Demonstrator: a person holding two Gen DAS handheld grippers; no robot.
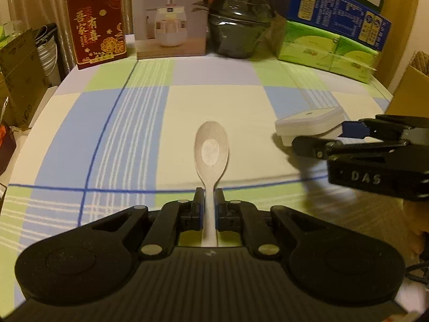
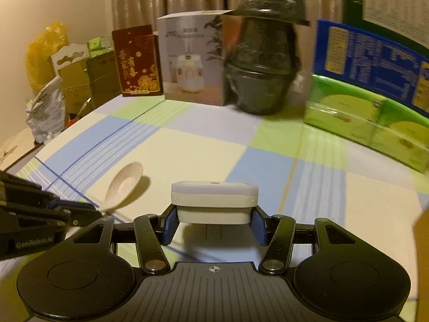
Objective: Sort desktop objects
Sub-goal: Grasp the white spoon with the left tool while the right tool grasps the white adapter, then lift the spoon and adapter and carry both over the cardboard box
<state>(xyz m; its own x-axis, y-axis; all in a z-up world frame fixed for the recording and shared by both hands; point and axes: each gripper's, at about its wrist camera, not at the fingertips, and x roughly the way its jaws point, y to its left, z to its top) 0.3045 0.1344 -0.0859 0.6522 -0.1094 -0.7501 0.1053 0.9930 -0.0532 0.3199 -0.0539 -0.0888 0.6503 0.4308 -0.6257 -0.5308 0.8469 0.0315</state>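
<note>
A pale plastic spoon (image 1: 211,150) points away from me, bowl up, over the checked tablecloth (image 1: 134,123). My left gripper (image 1: 209,206) is shut on its handle. In the right wrist view the same spoon (image 2: 124,185) shows at the left, held by the left gripper (image 2: 88,212). A small white lidded box (image 2: 214,201) sits between the blue pads of my right gripper (image 2: 214,226), which is shut on its base. The left wrist view shows that box (image 1: 308,128) at the right with the right gripper (image 1: 329,139) around it.
Along the back stand a red gift box (image 1: 96,24), a white humidifier carton (image 1: 169,16), a stack of dark wrapped bowls (image 1: 241,18), green tissue packs (image 1: 329,53) and a blue carton (image 1: 337,18). Cardboard boxes (image 1: 18,75) crowd the left edge; another cardboard box (image 1: 413,86) stands at the right.
</note>
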